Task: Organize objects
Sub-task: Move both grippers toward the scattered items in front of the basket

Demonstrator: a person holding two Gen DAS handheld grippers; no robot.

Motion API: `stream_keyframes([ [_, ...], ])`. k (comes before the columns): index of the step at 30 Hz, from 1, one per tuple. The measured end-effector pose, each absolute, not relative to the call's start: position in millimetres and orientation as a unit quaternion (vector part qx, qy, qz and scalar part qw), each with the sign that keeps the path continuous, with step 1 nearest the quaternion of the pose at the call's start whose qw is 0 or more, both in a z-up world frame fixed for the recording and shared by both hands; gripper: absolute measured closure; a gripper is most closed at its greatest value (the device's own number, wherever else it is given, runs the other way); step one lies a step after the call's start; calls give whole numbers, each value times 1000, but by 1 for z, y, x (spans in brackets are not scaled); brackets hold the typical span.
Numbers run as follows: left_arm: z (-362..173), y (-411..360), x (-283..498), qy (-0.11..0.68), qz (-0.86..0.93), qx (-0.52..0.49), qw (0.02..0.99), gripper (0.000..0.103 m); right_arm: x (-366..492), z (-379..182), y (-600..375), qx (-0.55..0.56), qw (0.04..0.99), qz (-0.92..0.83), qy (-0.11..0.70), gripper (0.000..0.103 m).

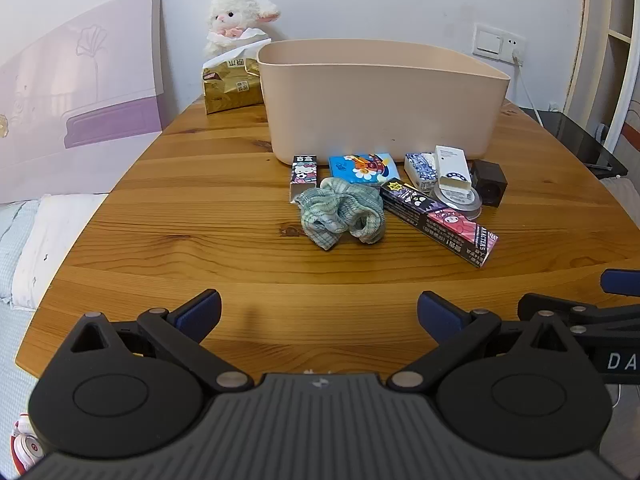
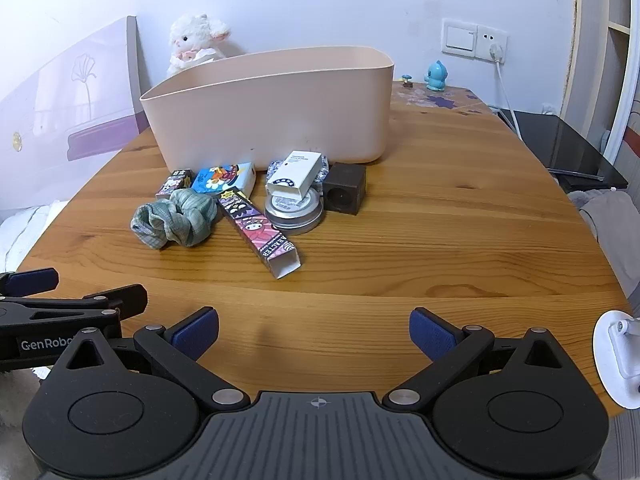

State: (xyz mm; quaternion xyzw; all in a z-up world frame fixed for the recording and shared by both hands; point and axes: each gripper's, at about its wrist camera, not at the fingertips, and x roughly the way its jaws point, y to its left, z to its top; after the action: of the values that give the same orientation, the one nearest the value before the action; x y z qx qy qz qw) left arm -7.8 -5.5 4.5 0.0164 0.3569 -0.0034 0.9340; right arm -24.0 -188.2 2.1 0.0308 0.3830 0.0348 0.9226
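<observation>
Clutter before the beige bin (image 1: 380,100): green scrunchie (image 1: 342,212) lies at 12 o'clock from the left gripper (image 1: 319,312), at 11 o'clock from the right gripper (image 2: 314,330). Both grippers are wide apart and empty. Long printed box (image 2: 260,232) runs 11-to-5 in the right view.

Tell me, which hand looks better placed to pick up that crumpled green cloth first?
Probably left. The crumpled green checked cloth lies almost straight ahead of the open left gripper; from the open right gripper it sits off to the left, beyond the long patterned carton.
</observation>
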Motion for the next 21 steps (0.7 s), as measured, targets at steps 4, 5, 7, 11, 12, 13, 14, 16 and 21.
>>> stream_keyframes([
  [4,5,-4,-8,357,-2,15,934,0,-24,2,-188,31,922,35,383,0],
  [5,5,-4,-8,357,-2,14,934,0,-24,2,-188,31,922,35,383,0],
  [7,5,-3,-8,357,-2,14,934,0,-24,2,-188,31,923,35,383,0],
  [11,5,-2,-9,355,-2,14,935,0,-24,1,-188,31,922,34,383,0],
  [12,5,-2,-10,355,-2,14,935,0,-24,1,-188,31,922,34,383,0],
  [13,5,-1,-9,355,-2,14,935,0,-24,1,-188,31,922,34,384,0],
  [14,5,-1,-9,355,-2,14,935,0,-24,1,-188,31,922,34,384,0],
  [16,5,-1,-9,355,-1,14,935,0,-24,1,-188,32,922,34,384,0],
  [21,4,0,-9,358,-1,14,934,0,-23,-2,-189,33,921,34,387,0],
])
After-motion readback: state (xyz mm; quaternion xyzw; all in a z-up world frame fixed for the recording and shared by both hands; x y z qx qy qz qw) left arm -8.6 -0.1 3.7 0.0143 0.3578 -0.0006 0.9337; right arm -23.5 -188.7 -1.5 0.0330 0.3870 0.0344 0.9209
